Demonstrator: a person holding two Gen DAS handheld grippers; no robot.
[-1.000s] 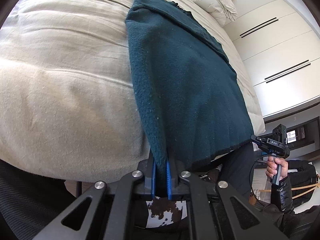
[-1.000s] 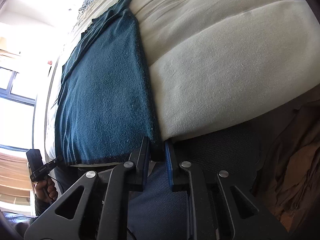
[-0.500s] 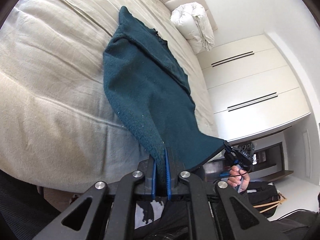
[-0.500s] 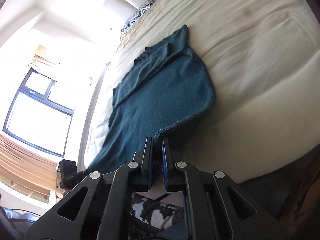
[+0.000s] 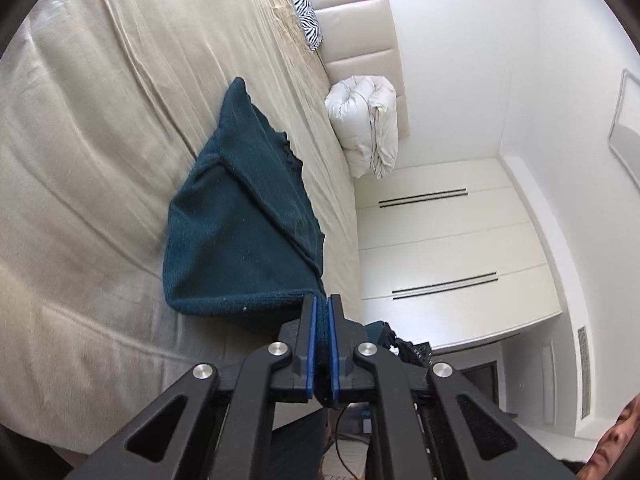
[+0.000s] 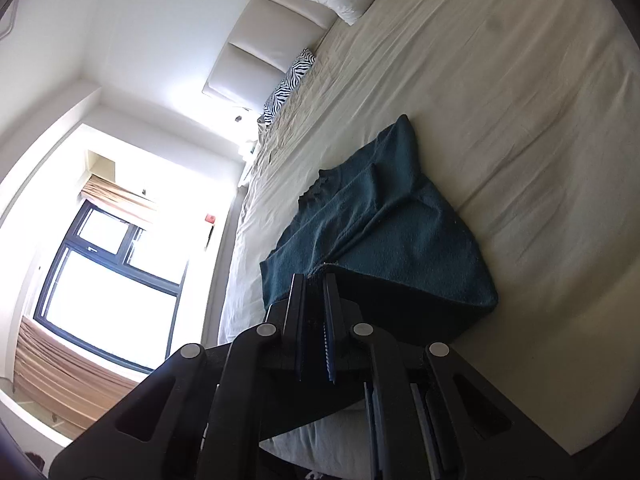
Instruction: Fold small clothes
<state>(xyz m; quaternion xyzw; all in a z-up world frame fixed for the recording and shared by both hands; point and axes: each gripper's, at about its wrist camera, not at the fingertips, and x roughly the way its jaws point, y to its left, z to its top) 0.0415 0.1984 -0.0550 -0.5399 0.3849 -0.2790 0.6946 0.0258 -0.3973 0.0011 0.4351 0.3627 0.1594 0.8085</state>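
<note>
The left gripper [image 5: 322, 307] clamps one hem corner of the dark teal knitted sweater [image 5: 244, 236], lifted above the beige-sheeted bed [image 5: 100, 140]. The right gripper [image 6: 313, 284] pinches the other corner; the sweater's far end lies mid-bed.

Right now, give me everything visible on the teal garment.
The teal garment is a dark teal, fuzzy knit or fleece top with a dark neck opening at its far end. Its far part lies flat on the beige bed sheet. The near hem is lifted and carried over the rest, mid-fold. The left hand-held gripper is shut on one hem corner, the right hand-held gripper on the other. A diagonal crease crosses the top layer.
</note>
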